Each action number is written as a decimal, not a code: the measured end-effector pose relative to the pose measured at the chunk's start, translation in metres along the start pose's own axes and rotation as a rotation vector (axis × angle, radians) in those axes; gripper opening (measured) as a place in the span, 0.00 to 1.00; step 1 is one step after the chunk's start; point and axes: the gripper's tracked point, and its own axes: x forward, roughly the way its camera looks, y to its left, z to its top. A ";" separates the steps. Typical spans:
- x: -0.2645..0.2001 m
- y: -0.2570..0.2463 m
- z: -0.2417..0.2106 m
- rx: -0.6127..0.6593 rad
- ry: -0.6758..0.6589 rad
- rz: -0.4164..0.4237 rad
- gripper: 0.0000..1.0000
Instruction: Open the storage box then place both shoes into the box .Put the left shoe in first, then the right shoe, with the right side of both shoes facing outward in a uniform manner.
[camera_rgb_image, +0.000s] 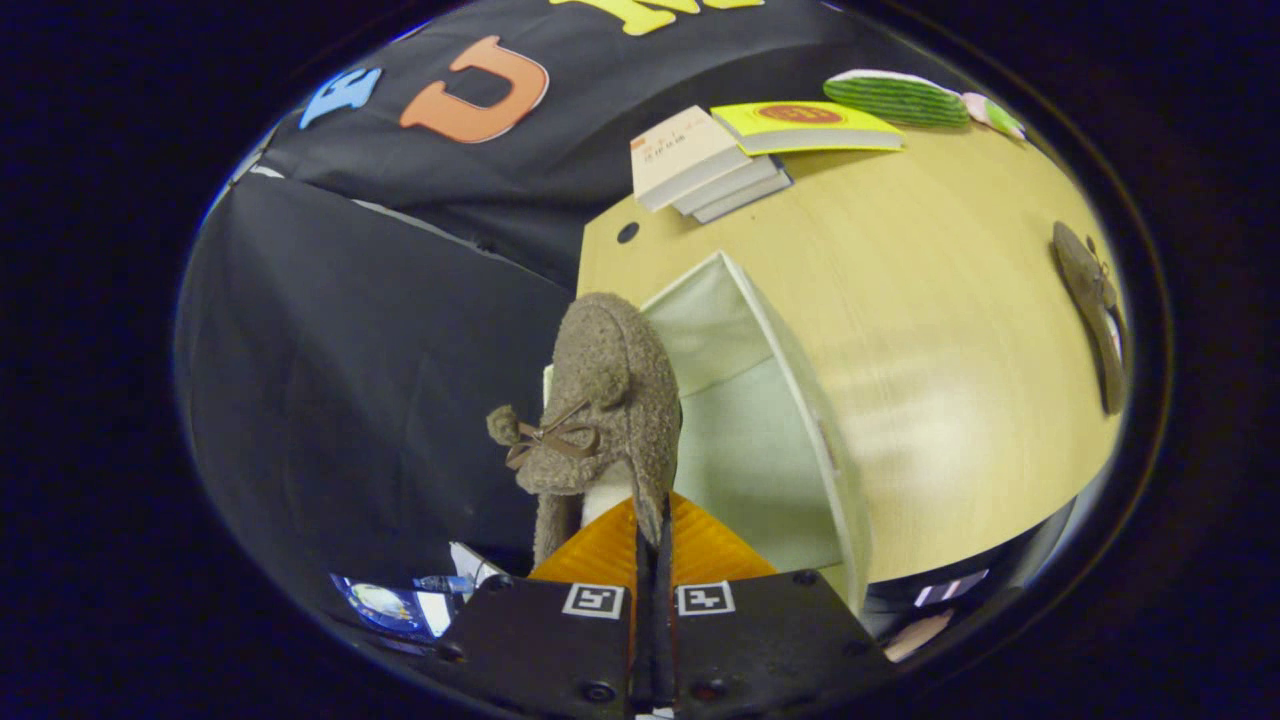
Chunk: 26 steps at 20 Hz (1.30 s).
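My gripper is shut on the rim of a brown fuzzy shoe with a small bow and pom-poms. The shoe hangs just ahead of the fingers, over the near left edge of the open storage box. The box is pale with a white rim and stands on the wooden table; its inside shows beyond the shoe. A second brown shoe lies on the table far to the right of the box.
The wooden table carries a stack of books, a yellow book and a green ribbed object at its far edge. Black cloth hangs to the left of the table.
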 end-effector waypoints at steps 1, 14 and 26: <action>0.010 -0.003 -0.003 0.014 0.015 -0.009 0.06; 0.040 0.010 -0.010 0.017 0.021 0.037 0.47; -0.099 -0.003 0.034 -0.349 -0.185 -0.091 0.83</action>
